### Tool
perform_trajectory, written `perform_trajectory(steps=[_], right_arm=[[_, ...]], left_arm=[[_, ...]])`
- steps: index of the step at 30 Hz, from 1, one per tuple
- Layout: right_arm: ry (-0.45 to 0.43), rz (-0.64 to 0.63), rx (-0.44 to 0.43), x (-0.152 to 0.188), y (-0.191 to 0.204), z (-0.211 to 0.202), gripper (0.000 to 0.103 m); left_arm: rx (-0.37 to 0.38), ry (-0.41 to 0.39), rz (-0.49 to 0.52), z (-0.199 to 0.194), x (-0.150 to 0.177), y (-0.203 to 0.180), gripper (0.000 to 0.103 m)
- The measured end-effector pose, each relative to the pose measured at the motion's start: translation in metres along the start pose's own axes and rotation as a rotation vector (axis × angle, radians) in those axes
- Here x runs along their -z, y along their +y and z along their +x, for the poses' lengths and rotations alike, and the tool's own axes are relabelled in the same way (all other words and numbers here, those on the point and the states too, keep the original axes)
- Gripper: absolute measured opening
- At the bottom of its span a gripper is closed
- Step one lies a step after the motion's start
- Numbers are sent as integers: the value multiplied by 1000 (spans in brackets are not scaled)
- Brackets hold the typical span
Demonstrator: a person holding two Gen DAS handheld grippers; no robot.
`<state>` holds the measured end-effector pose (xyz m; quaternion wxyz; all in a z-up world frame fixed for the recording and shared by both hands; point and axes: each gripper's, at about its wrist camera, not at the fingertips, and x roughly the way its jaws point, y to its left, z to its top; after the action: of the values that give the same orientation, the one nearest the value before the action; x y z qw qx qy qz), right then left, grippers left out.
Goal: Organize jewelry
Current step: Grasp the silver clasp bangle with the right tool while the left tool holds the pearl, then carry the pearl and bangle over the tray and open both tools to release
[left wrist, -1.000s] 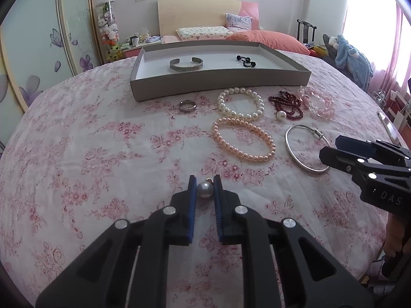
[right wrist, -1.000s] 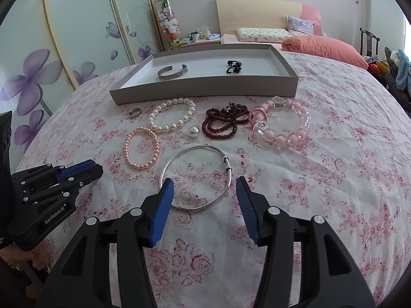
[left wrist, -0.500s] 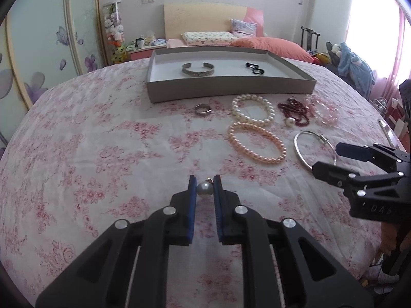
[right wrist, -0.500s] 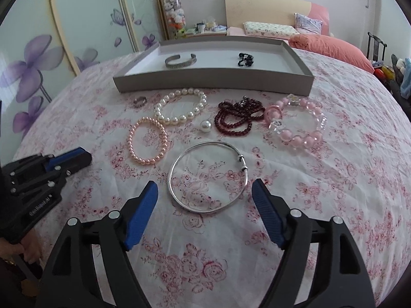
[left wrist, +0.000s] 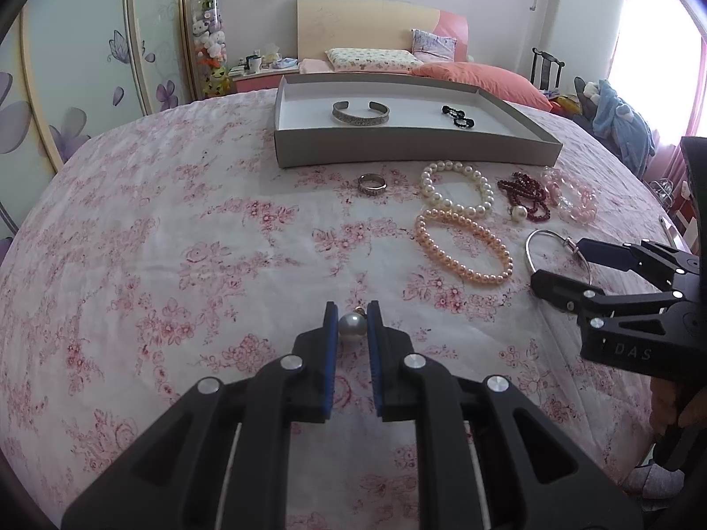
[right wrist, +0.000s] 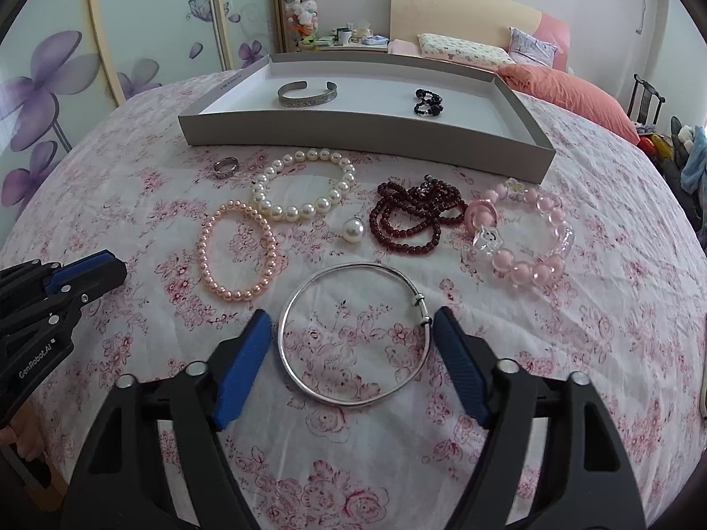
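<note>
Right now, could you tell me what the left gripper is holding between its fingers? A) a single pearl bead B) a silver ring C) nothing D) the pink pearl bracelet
A: the left gripper is shut on a single pearl bead, pinched between its blue pads.

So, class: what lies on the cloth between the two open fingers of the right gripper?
In the right wrist view, the silver bangle lies flat on the floral cloth between the right gripper fingers, touching neither.

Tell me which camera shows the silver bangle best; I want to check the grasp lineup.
Right wrist view: the whole silver bangle lies between the open right gripper fingers. Left wrist view shows only part of it, cut off by that gripper.
</note>
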<state>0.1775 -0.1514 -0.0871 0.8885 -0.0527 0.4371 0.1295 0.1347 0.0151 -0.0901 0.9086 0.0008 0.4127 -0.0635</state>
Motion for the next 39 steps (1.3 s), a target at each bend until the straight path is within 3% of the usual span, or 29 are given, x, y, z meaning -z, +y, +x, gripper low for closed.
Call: perform_trajectory(steps=[28,39], right_arm=[[-141,134,-32,13,-36,-37,71],[-263,149,-13,4,-40,-64,71]], left_arm=[[10,-51,4,-16,-16,-11,14],[17,-99,10,-25,-29,-22,14]])
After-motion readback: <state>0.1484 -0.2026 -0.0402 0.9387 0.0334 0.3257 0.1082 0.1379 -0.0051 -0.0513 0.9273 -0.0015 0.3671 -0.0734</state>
